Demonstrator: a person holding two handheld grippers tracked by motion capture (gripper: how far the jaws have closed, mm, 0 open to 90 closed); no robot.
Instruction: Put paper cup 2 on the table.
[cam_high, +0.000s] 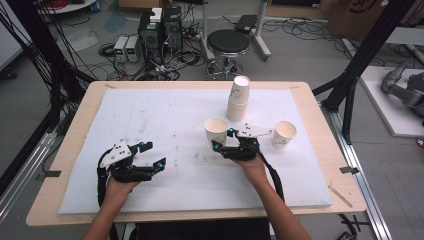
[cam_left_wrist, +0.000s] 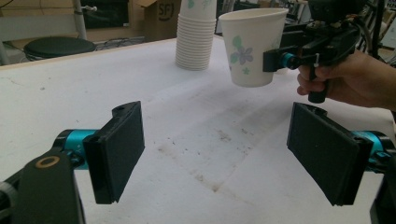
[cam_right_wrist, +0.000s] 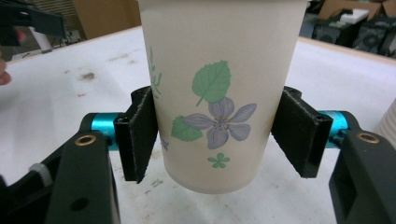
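Mid-table, right tool level, clamping 1 paper cup upright.

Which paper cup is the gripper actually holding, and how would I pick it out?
Start at the tall stack of cups at the far side of the white table mat. Just in front of it, the right gripper clamps one flowered paper cup, lifted off the mat. The other single cup stands free.

We see a stack of paper cups standing near the far edge of the desk. To the right of the stack and nearer us stands a lone cup. Beyond the stack, on the floor, stands a black stool.
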